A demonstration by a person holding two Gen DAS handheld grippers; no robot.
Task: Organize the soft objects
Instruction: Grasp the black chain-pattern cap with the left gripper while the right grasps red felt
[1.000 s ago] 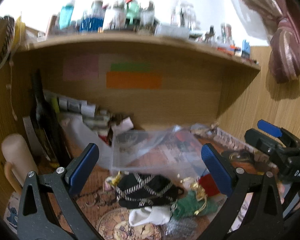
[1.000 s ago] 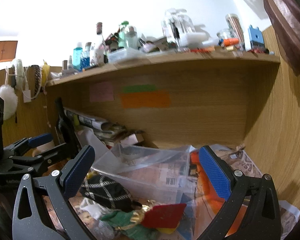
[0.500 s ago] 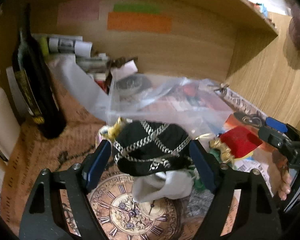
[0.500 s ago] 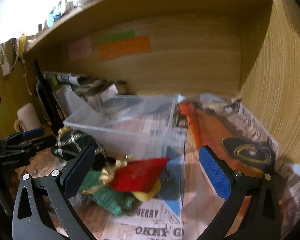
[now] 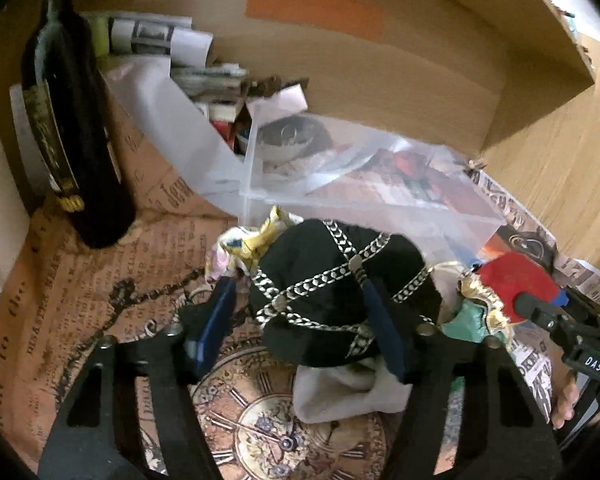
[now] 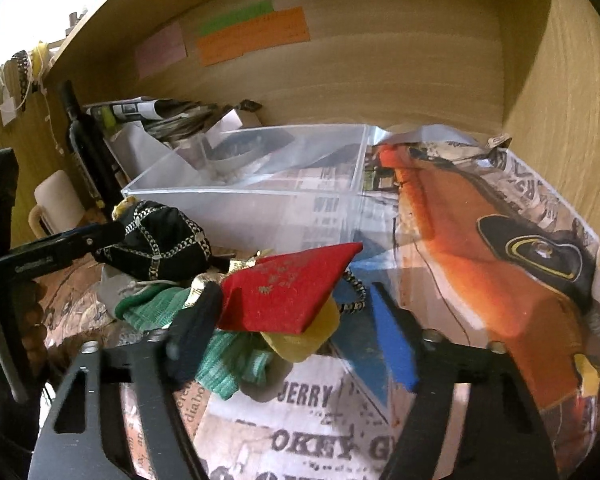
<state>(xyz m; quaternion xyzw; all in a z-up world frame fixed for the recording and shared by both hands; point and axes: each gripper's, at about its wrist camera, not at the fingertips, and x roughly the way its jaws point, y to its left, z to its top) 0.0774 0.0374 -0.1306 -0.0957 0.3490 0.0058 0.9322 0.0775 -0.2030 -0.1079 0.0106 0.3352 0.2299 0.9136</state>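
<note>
Left wrist view: the left gripper (image 5: pixel 300 316) straddles a black pouch (image 5: pixel 336 292) crossed with silver chain trim, its blue-padded fingers (image 5: pixel 216 320) set on either side of the pouch; whether they already press the fabric cannot be told. The pouch lies on a heap of soft items on the worktop (image 5: pixel 80 280), over a white sock (image 5: pixel 340 396) and beside a yellow-and-white cloth (image 5: pixel 248 240). Behind the heap stands a clear plastic bin (image 5: pixel 364 184); a dark wine bottle (image 5: pixel 68 128) stands upright to the left. Right wrist view: the right gripper (image 6: pixel 296 320) has its jaws spread around a red felt pouch (image 6: pixel 288 292), which rests on a yellow piece (image 6: pixel 304 336) and a green knitted cloth (image 6: pixel 228 360); contact with the pads cannot be told. The same bin (image 6: pixel 260 200) sits just behind, and the black pouch (image 6: pixel 156 240) lies to the left, flanked by the left gripper (image 6: pixel 80 240). Printed newspaper (image 6: pixel 308 432) covers the surface.
</note>
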